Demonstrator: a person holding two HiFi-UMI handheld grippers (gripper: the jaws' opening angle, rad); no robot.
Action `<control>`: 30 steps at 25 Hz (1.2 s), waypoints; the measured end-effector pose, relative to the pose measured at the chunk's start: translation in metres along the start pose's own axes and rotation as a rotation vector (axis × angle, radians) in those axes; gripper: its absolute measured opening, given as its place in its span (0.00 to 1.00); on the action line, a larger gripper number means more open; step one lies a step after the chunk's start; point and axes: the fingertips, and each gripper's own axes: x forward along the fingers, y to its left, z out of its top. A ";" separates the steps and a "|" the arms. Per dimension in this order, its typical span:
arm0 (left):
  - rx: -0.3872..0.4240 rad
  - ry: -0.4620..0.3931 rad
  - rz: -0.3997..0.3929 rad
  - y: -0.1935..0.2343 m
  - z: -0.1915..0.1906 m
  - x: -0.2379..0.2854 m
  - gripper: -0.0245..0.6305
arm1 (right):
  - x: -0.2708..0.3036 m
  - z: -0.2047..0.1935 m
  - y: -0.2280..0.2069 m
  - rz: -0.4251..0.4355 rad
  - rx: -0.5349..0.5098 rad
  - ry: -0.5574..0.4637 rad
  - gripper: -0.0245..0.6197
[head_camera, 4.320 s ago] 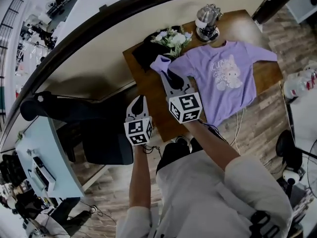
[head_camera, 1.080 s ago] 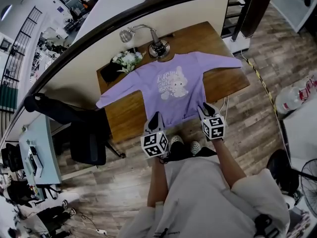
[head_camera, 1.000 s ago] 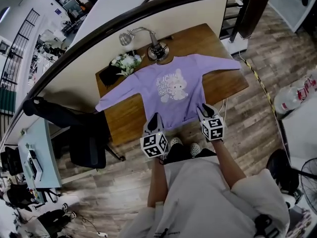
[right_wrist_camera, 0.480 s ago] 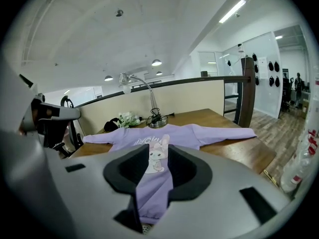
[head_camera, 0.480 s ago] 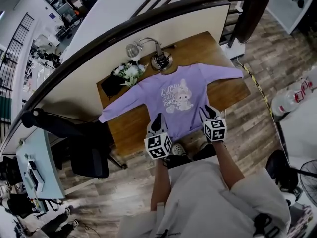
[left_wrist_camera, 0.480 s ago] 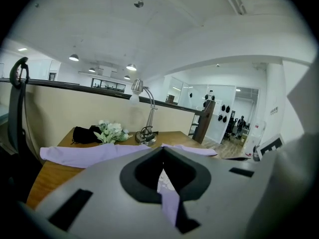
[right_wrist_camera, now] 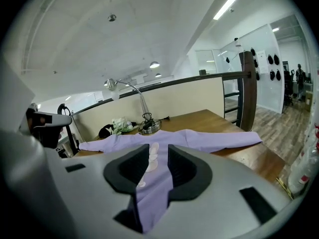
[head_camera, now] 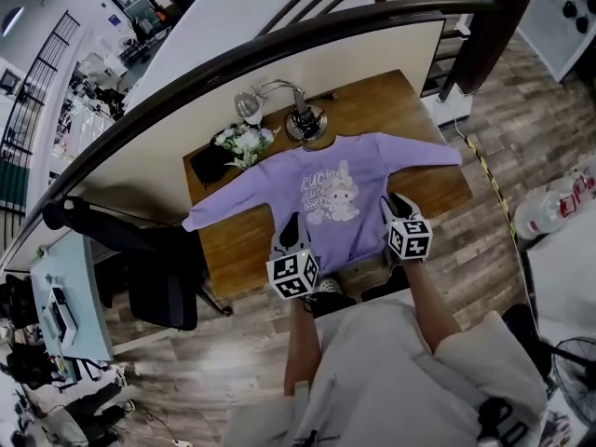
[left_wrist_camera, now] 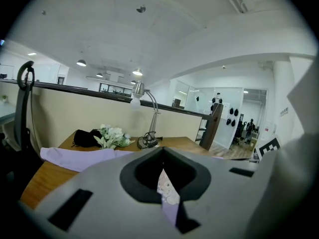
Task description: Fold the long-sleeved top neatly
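A purple long-sleeved top (head_camera: pixel 335 194) with a cartoon print lies face up on the wooden table (head_camera: pixel 438 180), both sleeves spread out sideways. Its hem is at the table's near edge. My left gripper (head_camera: pixel 292 226) is at the hem's left corner and my right gripper (head_camera: pixel 399 203) at its right corner. In the left gripper view the left gripper (left_wrist_camera: pixel 162 171) is shut to a thin slit with purple cloth (left_wrist_camera: pixel 75 158) running into it. In the right gripper view the right gripper (right_wrist_camera: pixel 158 156) has a wider gap filled by the cloth (right_wrist_camera: pixel 199 138), which it holds.
At the table's far edge stand a desk lamp (head_camera: pixel 303 119), a bunch of white flowers (head_camera: pixel 244 141) and a black pouch (head_camera: pixel 207 161). A low partition with a dark rail runs behind. A black office chair (head_camera: pixel 158 268) stands left of the table; plastic bottles (head_camera: pixel 559 203) sit on the floor at right.
About four seconds ago the right gripper held one sleeve over a crumpled top. Now the top lies spread out and both grippers are at its hem. In the last second they shifted only slightly.
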 end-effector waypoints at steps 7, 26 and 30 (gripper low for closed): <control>0.050 -0.016 0.040 -0.072 0.016 0.040 0.07 | 0.018 0.038 -0.080 0.019 -0.093 -0.023 0.23; 0.143 -0.025 -0.089 -0.264 0.035 0.176 0.07 | 0.020 0.028 -0.352 0.059 0.342 0.025 0.24; 0.135 -0.005 -0.069 -0.269 0.026 0.178 0.07 | 0.023 0.002 -0.410 0.125 0.670 0.069 0.25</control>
